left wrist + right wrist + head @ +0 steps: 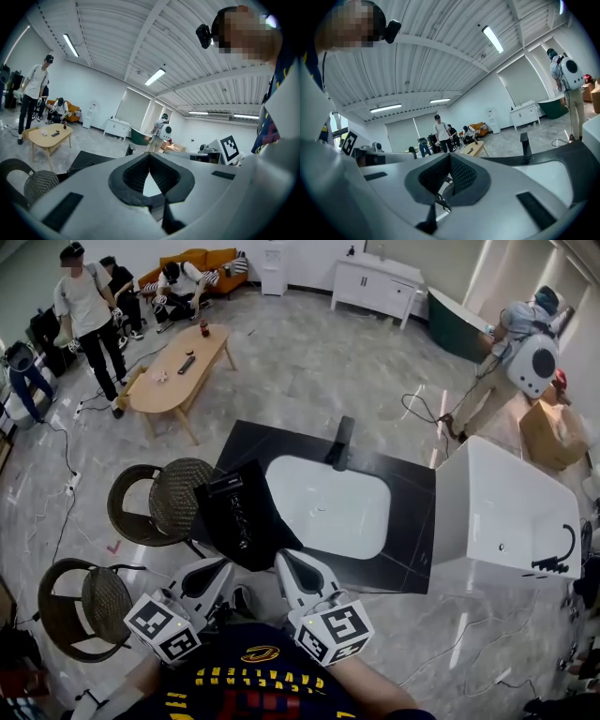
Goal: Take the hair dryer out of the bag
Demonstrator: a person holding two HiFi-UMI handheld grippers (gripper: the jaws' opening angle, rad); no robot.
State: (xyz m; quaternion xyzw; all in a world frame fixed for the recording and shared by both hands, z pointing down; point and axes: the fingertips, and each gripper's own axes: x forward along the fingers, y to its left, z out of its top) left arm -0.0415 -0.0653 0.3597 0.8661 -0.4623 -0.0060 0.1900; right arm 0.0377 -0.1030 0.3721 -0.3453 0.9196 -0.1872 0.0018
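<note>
Black counter (412,517) with white basin (328,507); black bag (236,518), probably, on left edge.

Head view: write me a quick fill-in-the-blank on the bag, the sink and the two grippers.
1. The black bag lies on the counter, to the ____ of the white sink.
2. The left gripper and the right gripper both have their jaws ____.
3. The faucet at the sink's far edge is ____ in colour.

Missing words: left; shut; black.
</note>
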